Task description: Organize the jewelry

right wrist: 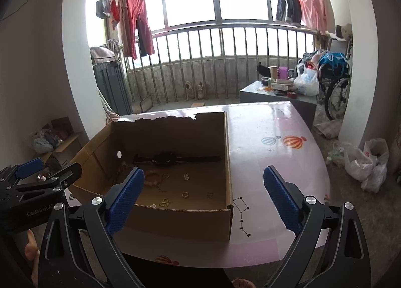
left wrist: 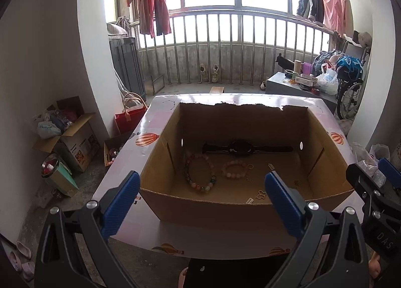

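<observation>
An open cardboard box (left wrist: 160, 165) (right wrist: 228, 162) stands on a pink table (left wrist: 150, 122) (right wrist: 273, 152). Inside lie a black watch (left wrist: 240, 148) (right wrist: 164, 157), a large multicoloured bead bracelet (left wrist: 199, 172), a small pink bead bracelet (left wrist: 234, 169) (right wrist: 152, 178), a gold ring (right wrist: 185, 194), a gold butterfly piece (left wrist: 260, 195) (right wrist: 165, 203) and several small gold charms. My left gripper (left wrist: 201, 200) is open and empty in front of the box's near wall. My right gripper (right wrist: 203, 200) is open and empty over the box's near right corner.
The table's near edge is rounded. Beyond it are a balcony railing (left wrist: 225, 45), hanging clothes, a grey cabinet with clutter (right wrist: 275, 90) and a wheelchair (right wrist: 335, 87). Cardboard boxes and bags (left wrist: 65, 135) sit on the floor at the left.
</observation>
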`<state>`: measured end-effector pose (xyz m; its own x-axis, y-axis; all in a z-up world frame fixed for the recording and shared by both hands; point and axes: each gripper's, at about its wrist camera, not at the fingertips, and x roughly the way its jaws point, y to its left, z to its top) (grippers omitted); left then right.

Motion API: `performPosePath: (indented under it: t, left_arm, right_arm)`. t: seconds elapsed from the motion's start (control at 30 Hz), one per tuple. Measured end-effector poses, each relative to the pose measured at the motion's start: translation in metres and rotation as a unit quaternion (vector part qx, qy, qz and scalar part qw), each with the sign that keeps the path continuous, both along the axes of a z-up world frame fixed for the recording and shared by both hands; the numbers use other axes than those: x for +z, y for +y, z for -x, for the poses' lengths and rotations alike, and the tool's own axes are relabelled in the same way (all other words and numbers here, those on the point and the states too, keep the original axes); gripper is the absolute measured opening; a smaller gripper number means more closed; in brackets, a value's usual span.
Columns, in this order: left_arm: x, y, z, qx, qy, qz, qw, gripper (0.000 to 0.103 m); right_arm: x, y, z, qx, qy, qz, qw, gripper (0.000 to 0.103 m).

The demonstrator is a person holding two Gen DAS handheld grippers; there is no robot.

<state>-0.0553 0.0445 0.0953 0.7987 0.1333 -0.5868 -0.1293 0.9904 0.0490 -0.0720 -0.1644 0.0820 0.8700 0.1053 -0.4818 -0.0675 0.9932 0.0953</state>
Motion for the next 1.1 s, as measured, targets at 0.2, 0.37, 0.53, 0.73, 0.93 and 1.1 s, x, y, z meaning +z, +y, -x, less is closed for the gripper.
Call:
performPosePath:
  t: [0.2,0.37,0.53,0.73,0.93,1.1]
  left_arm:
    - [-0.006,-0.005,-0.004,-0.004,-0.005,0.001,1.0000,0.098]
    - [-0.008,-0.005,-0.006,0.009,0.000,-0.008,0.9999,0.098]
    - [-0.007,-0.003,-0.004,0.006,0.000,0.002,1.0000,0.098]
    - [-0.007,-0.007,-0.003,0.005,0.004,-0.008,0.9999,0.098]
    - [-0.004,-0.013,-0.002,0.002,-0.001,-0.019,0.9998,0.098]
    - [-0.004,-0.016,-0.002,-0.001,0.000,-0.018,0.9998,0.098]
  right_arm:
    - [-0.007,-0.002,-0.005,-0.008,-0.003,-0.007,1.000,0.093]
    - [-0.010,-0.010,-0.009,-0.019,0.005,-0.029,0.999,0.093]
    - [-0.010,-0.015,-0.009,-0.029,0.011,-0.040,0.999,0.093]
    - [-0.011,-0.013,-0.011,-0.056,0.027,-0.034,0.997,0.094]
    - [-0.010,-0.009,-0.009,-0.060,0.024,-0.019,0.998,0.094]
    - [-0.004,-0.008,-0.003,-0.055,0.015,-0.019,0.998,0.094]
